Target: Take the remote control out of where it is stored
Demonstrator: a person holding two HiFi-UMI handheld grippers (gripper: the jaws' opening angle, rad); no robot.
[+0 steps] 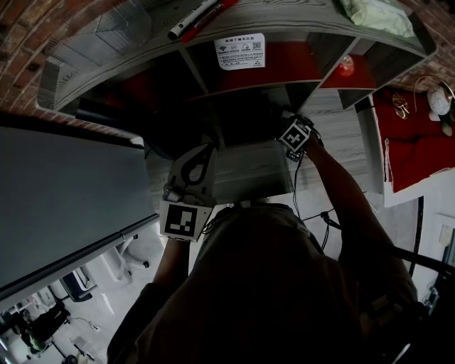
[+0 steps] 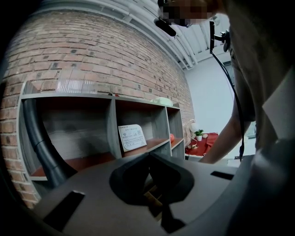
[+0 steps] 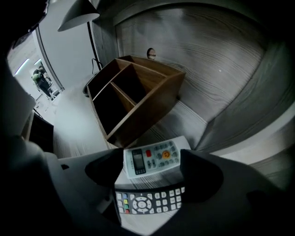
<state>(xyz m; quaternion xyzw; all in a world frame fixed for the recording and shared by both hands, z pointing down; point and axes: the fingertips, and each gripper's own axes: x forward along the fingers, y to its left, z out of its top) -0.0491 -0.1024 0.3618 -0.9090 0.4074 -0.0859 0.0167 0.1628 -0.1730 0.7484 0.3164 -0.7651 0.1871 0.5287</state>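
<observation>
My right claw [image 3: 152, 173] stands wide over the white remote [image 3: 154, 156] and dark remote [image 3: 150, 200] on the table [image 3: 184, 120]; my left claw [image 2: 148, 159] is closed

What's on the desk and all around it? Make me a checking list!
Surface: grey wood desk, mostly bare.
Job's things: white remote and dark remote lie flat on the desk, beside the organiser, not in it.
Clutter: marker and green cloth on top of the shelf; a sign inside it.
Grippers: right gripper open over both remotes, not pressing them; left gripper shut, pointing at the shelf.
Cables: black cable hanging by the person's arm.
Surroundings: brick wall; red table with ornaments.
</observation>
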